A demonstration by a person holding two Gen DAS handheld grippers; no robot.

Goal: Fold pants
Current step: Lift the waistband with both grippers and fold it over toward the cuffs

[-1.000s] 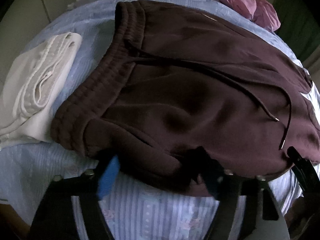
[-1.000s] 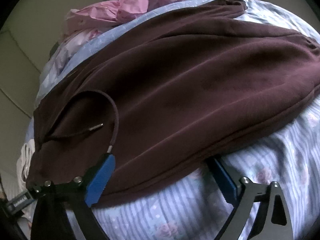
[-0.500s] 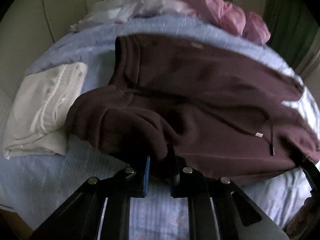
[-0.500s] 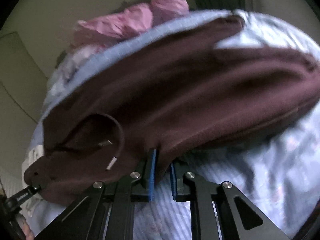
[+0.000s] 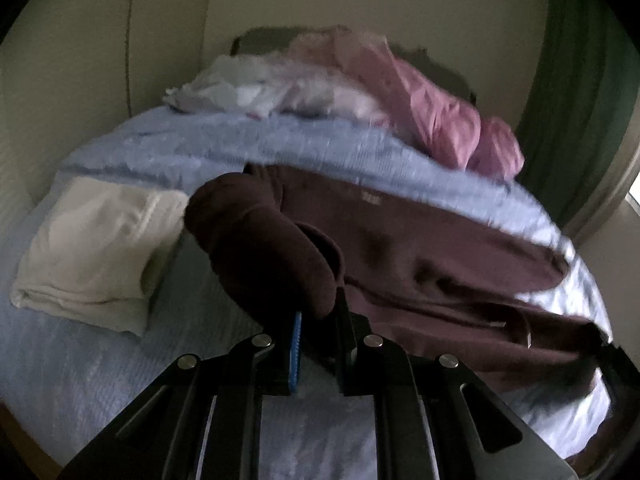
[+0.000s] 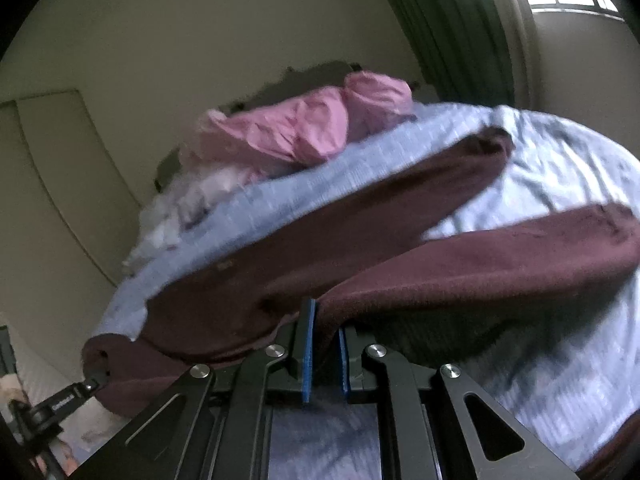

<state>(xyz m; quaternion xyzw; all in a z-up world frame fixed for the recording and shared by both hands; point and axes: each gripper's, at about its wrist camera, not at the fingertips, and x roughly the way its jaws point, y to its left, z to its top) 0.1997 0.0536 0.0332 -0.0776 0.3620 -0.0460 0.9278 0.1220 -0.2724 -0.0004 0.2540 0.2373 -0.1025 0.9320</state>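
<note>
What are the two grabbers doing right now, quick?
Left gripper: closed, pinching the waistband end of the maroon pants.
Right gripper: closed, pinching the edge of the same pants.

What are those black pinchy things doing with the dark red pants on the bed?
A person is folding the maroon fleece sweatpants on the light blue bedspread. The left gripper pinches the waistband side, and the right gripper pinches the near edge further along. Both lift that edge up. A folded cream cloth lies beside them.
</note>
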